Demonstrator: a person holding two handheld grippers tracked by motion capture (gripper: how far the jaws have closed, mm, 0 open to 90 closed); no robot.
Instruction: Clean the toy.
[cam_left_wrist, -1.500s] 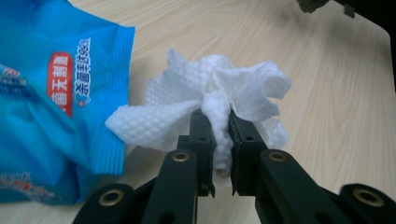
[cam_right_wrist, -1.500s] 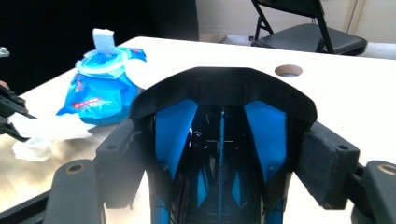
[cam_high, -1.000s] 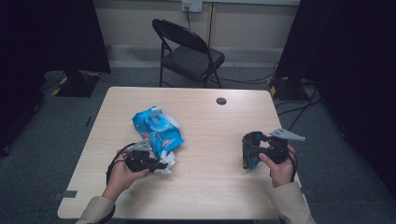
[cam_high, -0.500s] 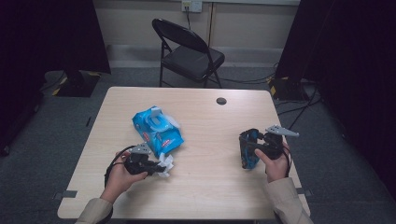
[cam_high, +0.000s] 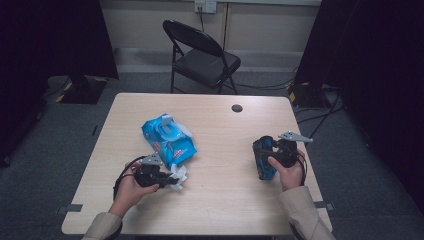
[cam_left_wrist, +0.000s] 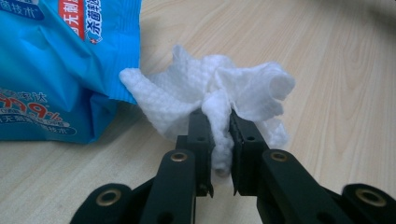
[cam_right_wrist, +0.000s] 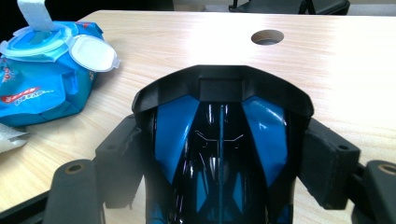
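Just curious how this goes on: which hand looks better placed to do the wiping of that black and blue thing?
Probably the left. Its claw is shut on a crumpled white wipe, ready to rub. The right claw grips the black and blue thing on both sides, so it can only hold it steady.

High view dim, dark at edges; gripper views brighter, sharp, glare on tabletop (cam_right_wrist: 327, 51).

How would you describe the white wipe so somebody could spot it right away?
On the wooden table, look just below the blue wipes pack. There the left hand-held gripper pinches a crumpled white wipe, the lone loose white wad.
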